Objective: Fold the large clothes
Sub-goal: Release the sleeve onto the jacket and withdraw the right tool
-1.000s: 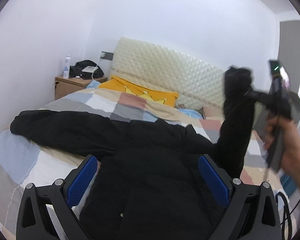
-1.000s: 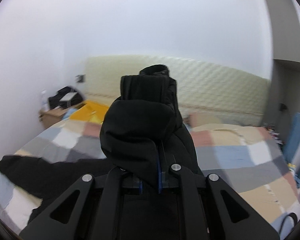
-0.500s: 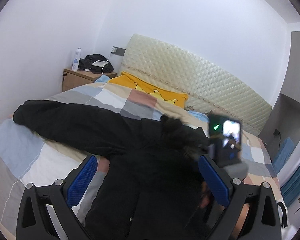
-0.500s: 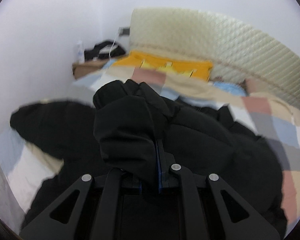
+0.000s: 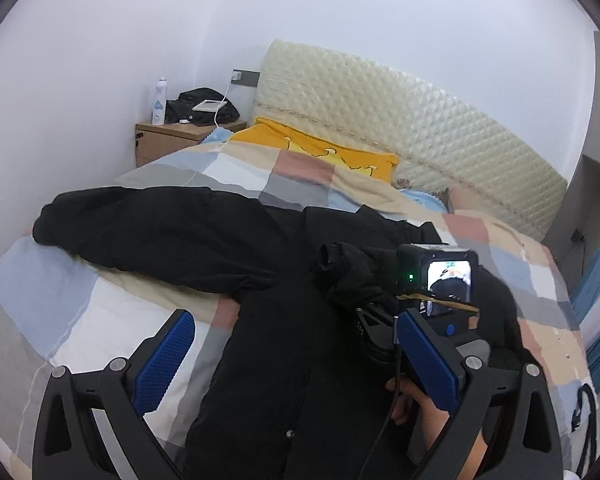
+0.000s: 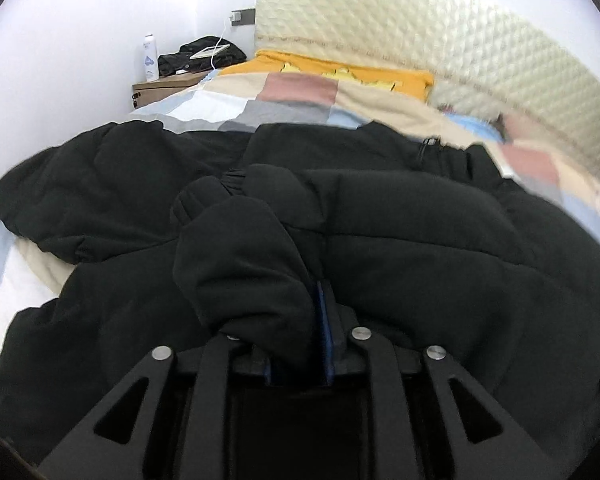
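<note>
White walls close in a small bedroom where the bed (image 5: 100, 312), under a patchwork quilt, carries the black coat (image 5: 284, 360) spread across its middle. Taking the coat's trunk as the landmark: one sleeve (image 5: 148, 232) lies stretched out to its left toward the wall, and the other sleeve (image 6: 244, 256) is bunched on top of the trunk's upper part, its cuff end pinched between the closed fingers of the right gripper (image 6: 320, 320). The left gripper (image 5: 296, 364) hangs just above the trunk's lower front with its blue pads spread wide and nothing between them.

The risk, as I judge it, is in the release. The padded sleeve is springy and thick (it humps up rather than lying flat), so once let go it could roll back off the trunk toward the right. Pulling the right gripper away while fabric is snagged on the pads would drag the fold crooked. The slick shell may also slide on the quilt and skew the coat.
</note>
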Available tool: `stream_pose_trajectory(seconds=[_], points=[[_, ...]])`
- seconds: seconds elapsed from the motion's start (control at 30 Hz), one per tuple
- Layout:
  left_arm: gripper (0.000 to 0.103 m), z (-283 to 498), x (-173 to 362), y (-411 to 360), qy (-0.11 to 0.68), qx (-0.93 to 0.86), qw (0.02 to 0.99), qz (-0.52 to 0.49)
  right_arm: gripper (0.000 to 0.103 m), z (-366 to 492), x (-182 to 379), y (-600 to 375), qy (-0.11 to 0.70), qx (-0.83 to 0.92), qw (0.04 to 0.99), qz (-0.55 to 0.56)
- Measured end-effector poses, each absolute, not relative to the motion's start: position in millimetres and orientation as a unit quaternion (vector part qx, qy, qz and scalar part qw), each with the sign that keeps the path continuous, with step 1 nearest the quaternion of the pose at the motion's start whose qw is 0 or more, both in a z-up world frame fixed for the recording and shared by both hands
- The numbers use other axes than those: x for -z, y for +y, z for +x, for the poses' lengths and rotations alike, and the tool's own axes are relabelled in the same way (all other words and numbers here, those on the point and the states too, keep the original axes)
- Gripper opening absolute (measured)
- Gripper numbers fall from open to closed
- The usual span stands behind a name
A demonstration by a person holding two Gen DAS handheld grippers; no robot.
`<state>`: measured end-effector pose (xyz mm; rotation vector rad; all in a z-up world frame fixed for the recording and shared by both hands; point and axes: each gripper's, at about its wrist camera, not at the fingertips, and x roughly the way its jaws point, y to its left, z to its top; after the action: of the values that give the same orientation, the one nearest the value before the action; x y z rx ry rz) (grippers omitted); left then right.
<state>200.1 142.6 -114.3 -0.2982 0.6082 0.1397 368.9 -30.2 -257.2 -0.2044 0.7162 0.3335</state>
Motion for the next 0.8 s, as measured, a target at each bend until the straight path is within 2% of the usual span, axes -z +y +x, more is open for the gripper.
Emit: stream_pose_trajectory(seconds=[0.13,0.23,0.27,0.3,0.37,0.47,0.8], points=[[0.102,199.7,114.6,135.3,0.297,-0.055,0.943,-0.139,0.027,364.8,249.8,-31.6,0.351,-0.167,0.917,-0.088],[0.102,197.1,111.7,136.6,0.287,-0.055,0.947,-0.136,0.034,362.7,240.7,-43.7,0.363,-0.18,0.913,-0.052],[0.102,196.3,111.2,138.1,0.285,-0.054,0.947,-0.138,0.045,360.1,236.9,-47.0,0.363,-0.182,0.912,-0.046],[0.102,195.8,111.2,138.9,0.284,-0.054,0.947,-0.14,0.062,358.1,234.9,-49.3,0.363,-0.184,0.913,-0.042],[0.102,195.7,111.7,139.5,0.284,-0.054,0.947,-0.14,0.073,352.1,229.4,-56.1,0.359,-0.188,0.914,-0.031],[0.102,196.6,111.8,138.9,0.285,-0.055,0.947,-0.136,0.076,341.2,216.9,-70.8,0.341,-0.186,0.921,-0.015],[0.102,191.5,108.4,123.2,0.282,-0.059,0.952,-0.106,0.076,316.0,172.9,-123.4,0.318,-0.164,0.934,0.02]])
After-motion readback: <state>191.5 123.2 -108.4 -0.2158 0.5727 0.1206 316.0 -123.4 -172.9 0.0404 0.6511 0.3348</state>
